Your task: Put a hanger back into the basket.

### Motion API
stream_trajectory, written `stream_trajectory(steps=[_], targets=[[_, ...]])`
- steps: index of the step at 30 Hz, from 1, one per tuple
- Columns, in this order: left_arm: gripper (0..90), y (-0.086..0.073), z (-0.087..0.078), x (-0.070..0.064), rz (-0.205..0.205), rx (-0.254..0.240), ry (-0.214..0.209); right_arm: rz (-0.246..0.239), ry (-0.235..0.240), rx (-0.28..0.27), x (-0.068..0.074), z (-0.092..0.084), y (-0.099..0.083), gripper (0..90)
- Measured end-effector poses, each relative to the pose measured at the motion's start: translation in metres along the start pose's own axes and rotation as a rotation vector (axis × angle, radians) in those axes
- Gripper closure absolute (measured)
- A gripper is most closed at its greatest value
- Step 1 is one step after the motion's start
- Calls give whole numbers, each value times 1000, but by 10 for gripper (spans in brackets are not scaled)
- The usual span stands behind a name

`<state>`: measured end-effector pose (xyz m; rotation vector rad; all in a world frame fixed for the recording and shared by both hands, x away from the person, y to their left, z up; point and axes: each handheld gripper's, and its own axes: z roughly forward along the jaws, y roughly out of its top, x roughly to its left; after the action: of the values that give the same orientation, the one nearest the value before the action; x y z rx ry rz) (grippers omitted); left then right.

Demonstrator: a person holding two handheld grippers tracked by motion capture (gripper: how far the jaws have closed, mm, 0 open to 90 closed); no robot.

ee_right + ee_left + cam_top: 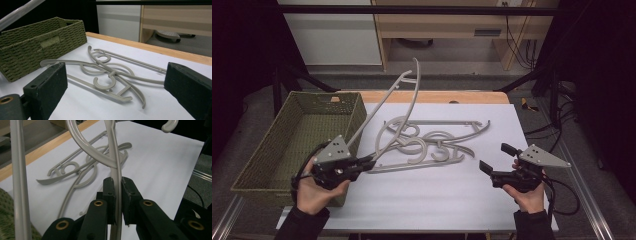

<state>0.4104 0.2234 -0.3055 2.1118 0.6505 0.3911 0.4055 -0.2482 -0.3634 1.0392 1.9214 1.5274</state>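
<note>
Both grippers, left [371, 161] and right [497, 158], are matte black, each topped by a grey three-cornered plate dotted with small screws. Brass-coloured rivets mark the jaw links. Black cables trail behind. The person wears dark sleeves [302, 225].

We see bare white desk [432, 200] along the near edge between the left gripper [371, 161] and the right gripper [493, 157], room enough to pass. Mid-desk, the pile of grey plastic hangers [437, 145] bars the way, and the raised grey plastic hanger [404, 95] slants over it. The green woven basket [257, 170] walls off the left side.
</note>
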Motion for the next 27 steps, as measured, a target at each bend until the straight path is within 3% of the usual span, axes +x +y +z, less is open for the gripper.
stream_trajectory(steps=[7, 12, 21, 27], targets=[[822, 1, -18, 40, -29, 38, 36, 5, 2, 1, 0, 0, 0, 49], [822, -6, -27, 64, -44, 95, 61, 6, 3, 4, 0, 1, -1, 49], [821, -31, -37, 91, -54, 186, 51, 2, -1, 6, 0, 1, -1, 49], [821, -53, -44, 107, -100, 214, 58, 5, 2, 11, 0, 2, -1, 49]])
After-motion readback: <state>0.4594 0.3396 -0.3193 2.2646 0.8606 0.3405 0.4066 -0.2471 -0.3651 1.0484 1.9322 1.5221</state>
